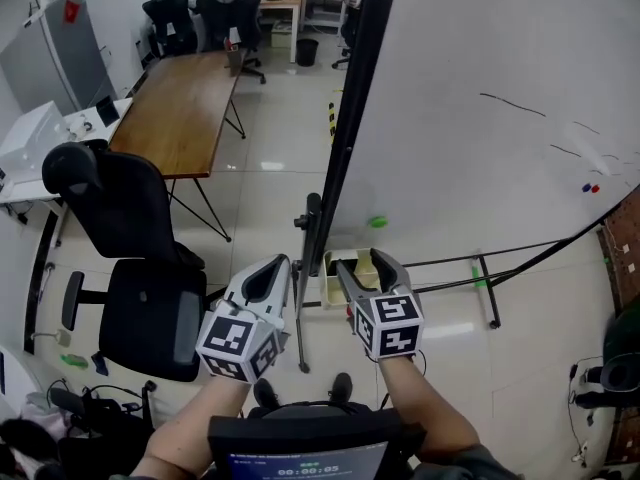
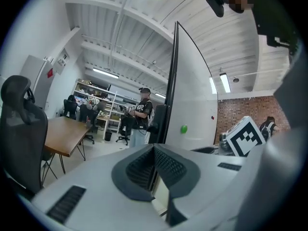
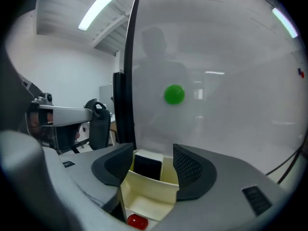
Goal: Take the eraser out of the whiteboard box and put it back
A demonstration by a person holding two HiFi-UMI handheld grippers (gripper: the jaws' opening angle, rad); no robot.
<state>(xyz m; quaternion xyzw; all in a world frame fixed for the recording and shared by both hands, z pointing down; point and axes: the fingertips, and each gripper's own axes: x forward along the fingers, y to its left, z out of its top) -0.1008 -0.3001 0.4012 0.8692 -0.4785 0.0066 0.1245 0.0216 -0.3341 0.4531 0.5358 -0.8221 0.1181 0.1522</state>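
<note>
Jaws of the right gripper (image 3: pixel 153 154) stood wide apart and held nothing. They were aimed slightly downward at the whiteboard box (image 3: pixel 144 192), which showed in the gap between them without either pad touching it. The left gripper (image 2: pixel 154 170), just beside it on the person's other hand, had its pads drawn together to a thin slit with nothing between them. It pointed past the board's dark edge into the room.

Inside the cream box a small red object (image 3: pixel 137 221) lay in the near part. Beyond an inner wall the eraser (image 3: pixel 147 166) stood upright, a dark block with a pale top, still seated in the far part of the box. I judged the take-out step to be at the approach, with no grip yet made.

The next move would call for bringing the open right jaws down on either side of the eraser, inside the box walls, which looked a tight fit. They would then need to close on it and lift it straight up clear of the rim.

Behind the box rose the whiteboard (image 3: pixel 226 71), with a green magnet (image 3: pixel 174 94) stuck above. Farther off were a black office chair (image 1: pixel 130 268), a long wooden table (image 1: pixel 185 108) and a person (image 2: pixel 141 113) standing near shelves.
</note>
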